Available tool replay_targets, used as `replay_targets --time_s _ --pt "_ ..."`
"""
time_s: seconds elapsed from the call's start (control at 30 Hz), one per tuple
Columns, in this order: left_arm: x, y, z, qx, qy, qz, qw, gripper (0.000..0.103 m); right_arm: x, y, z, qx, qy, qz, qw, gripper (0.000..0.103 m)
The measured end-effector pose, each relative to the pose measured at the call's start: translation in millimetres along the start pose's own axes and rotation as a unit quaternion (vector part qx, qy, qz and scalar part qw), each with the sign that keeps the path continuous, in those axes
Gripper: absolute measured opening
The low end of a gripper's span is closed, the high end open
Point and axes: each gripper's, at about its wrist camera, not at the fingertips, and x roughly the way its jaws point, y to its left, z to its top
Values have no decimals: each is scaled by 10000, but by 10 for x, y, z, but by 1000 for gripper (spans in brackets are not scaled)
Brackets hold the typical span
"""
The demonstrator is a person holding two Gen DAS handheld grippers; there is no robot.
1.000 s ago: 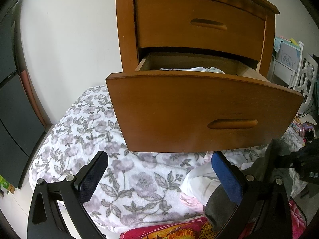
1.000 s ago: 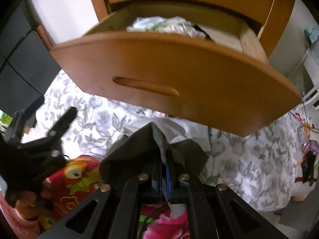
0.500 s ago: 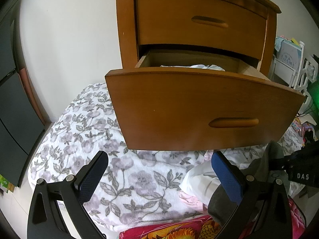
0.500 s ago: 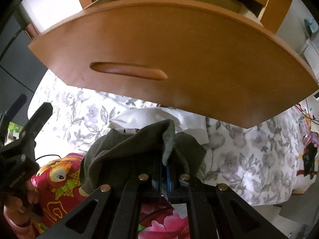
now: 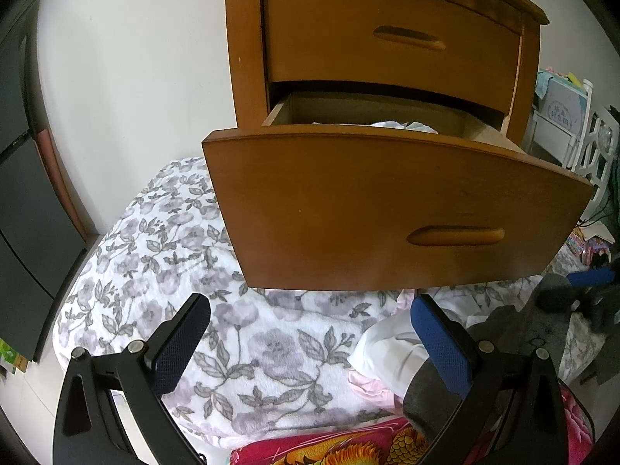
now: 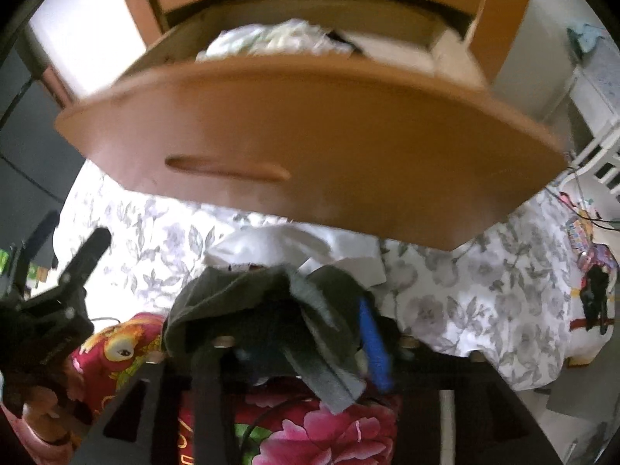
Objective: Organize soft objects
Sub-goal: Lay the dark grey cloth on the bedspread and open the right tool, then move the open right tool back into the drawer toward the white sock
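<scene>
A dark grey garment hangs over my right gripper, whose jaws are opening. One blue pad stands bare, clear of the cloth; the other finger is hidden under the fabric. The same garment appears at the right edge of the left wrist view, beside my right gripper. Under it lies a white cloth. Above, the wooden drawer is pulled out with pale clothes inside. My left gripper is open and holds nothing, low over the floral blanket.
The drawer front juts out over the bed from the bedside chest, whose top drawer is closed. A red flowered blanket lies nearest me. Dark cabinet doors stand at the left, white furniture at the right.
My right gripper's jaws, clamped on the dark garment before, have parted, and its view has tipped so the drawer's inside shows again. The left gripper has not moved.
</scene>
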Motion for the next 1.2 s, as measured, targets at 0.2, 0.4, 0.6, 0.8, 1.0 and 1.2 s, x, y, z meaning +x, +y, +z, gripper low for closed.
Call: replay_targets --time_s 0.2,0.4,0.6,0.8,1.0,1.2 --pt "0 -4 -1 -2 5 0 10000 103 -308 -109 6 367 -433 -31 9984 58" --pt "9 -8 -8 -23 36 -10 10000 103 -485 -118 -51 498 -670 15 9965 58" --pt "10 -4 -9 -27 39 -12 10000 103 -596 -36 -117 475 -836 40 9954 73" --pt "13 -2 -14 -50 49 -18 10000 103 -581 30 -119 378 -832 60 9958 84" --pt "14 4 -14 -54 50 -23 10000 103 -578 -4 -137 422 -864 35 9954 99" --pt "8 4 -12 -61 48 -20 10000 103 -588 -39 -138 442 -974 4 9943 103"
